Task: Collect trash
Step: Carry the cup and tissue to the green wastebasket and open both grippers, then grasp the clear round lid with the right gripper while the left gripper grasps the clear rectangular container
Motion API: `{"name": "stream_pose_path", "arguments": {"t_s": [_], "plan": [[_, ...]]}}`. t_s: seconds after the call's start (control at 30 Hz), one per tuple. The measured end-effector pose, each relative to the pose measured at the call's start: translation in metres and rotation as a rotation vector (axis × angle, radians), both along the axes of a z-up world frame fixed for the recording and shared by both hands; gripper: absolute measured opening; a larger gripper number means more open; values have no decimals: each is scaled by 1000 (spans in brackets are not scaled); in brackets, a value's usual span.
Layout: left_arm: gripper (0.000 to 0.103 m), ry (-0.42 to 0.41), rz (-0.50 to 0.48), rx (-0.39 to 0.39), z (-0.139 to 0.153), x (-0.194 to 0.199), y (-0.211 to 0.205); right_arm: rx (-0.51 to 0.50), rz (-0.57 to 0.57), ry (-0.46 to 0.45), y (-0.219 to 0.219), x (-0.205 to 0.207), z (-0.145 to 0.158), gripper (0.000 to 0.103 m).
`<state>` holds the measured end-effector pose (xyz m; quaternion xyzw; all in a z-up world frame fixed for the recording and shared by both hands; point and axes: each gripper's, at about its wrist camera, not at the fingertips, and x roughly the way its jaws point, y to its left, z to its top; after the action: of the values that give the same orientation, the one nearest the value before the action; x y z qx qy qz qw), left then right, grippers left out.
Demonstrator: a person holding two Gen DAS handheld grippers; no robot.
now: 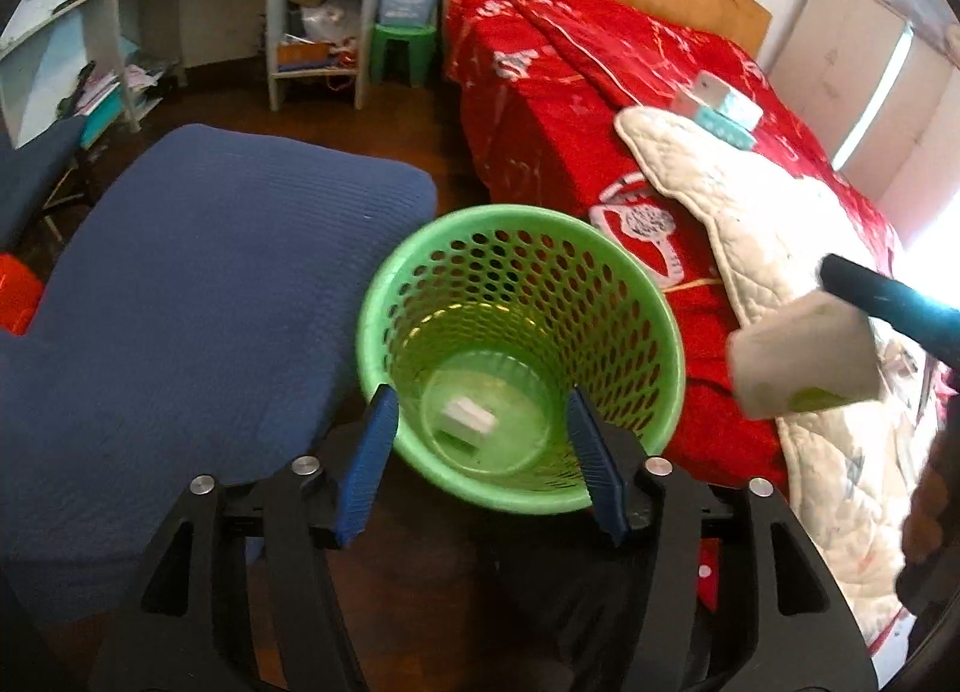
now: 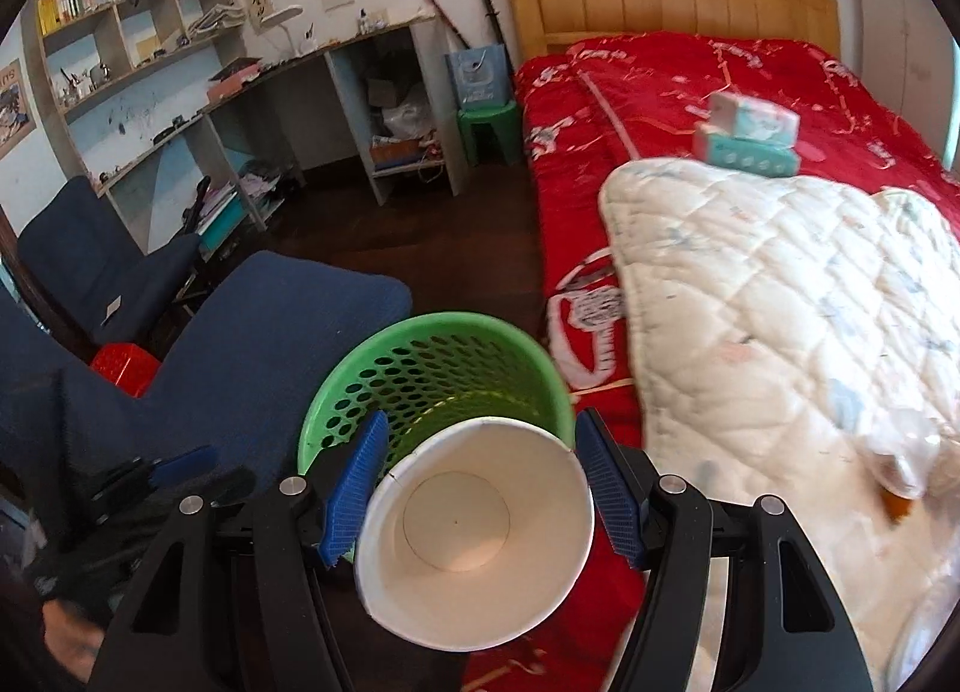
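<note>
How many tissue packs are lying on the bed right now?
2. Both tissue packs sit on the red bedspread past the white quilt: the lower pack lies flat, and the upper pack is stacked on it. More could be hidden under the quilt.

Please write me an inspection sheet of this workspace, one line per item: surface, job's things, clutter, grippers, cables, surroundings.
Surface: dark wooden floor; red bedspread with white quilt on top.
Job's things: green mesh waste basket holds one small white item; paper cup, empty, near its rim.
Clutter: two tissue packs stacked on the bed; a bottle, blurred.
Grippers: left gripper open above the basket, nothing between its fingers; right gripper shut on the paper cup.
Cables: nothing seen.
Surroundings: blue cushion, shelves, green stool.
</note>
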<state>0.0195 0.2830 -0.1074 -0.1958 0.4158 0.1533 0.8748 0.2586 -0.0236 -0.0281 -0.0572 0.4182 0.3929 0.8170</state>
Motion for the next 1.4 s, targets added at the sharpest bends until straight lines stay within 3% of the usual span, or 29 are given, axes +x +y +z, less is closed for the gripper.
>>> {"name": "stream_pose_path", "arguments": {"t_s": [0.3,0.4,0.6,0.83,1.03,1.4], "plan": [[59,-36,58,10,7,-22,6,-34,40,65,52,3,-34,64],[59,-38,56,5,6,-24,5,-25,46,98,60,4,-43,74],[59,-45,55,1,8,-24,2,-25,53,105,56,-6,-43,77],[64,-79,17,24,21,-18,-18,-37,30,21,11,-14,-24,90],[72,-95,-51,32,31,-6,-51,-31,-29,-20,-44,-19,-8,92],[78,-119,-219,36,44,24,-119,-70,-206,-65,-164,-28,1,94]]}}
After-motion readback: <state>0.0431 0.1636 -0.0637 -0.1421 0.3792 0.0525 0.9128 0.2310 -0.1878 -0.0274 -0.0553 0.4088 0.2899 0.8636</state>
